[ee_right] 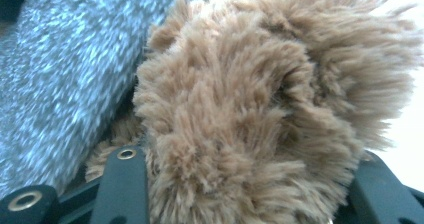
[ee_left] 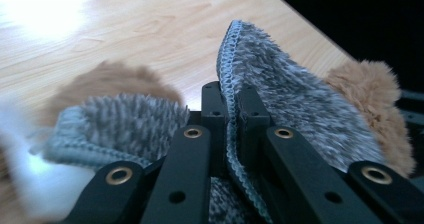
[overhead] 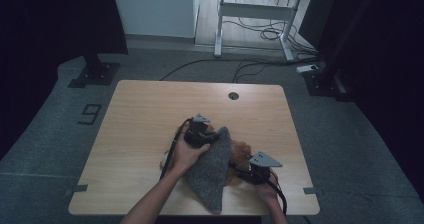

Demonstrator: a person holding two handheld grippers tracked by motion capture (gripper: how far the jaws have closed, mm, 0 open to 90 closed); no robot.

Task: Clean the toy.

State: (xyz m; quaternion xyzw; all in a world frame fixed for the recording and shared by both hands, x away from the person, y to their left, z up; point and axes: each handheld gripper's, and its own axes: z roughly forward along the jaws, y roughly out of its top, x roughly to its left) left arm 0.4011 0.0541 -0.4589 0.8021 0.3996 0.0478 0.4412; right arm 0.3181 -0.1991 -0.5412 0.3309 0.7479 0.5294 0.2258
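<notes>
Grey knitted cloth [overhead: 212,171] is draped over a brown plush toy [overhead: 241,151] near the front edge of the tabletop [overhead: 145,114]. Its stitched hem [ee_left: 231,109] is pinched between the closed jaws of the left tool [overhead: 202,136]. The right tool [overhead: 250,174] is set around the plush toy, fur [ee_right: 250,134] being pressed between its jaws, with the cloth just beside.

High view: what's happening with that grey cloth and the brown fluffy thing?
A person works two handheld grippers at the light wooden table. The left gripper is shut on the stitched edge of the fuzzy grey knitted cloth, draped over the brown plush toy. The right gripper has its jaws either side of the toy's fur, seemingly holding it.
</notes>
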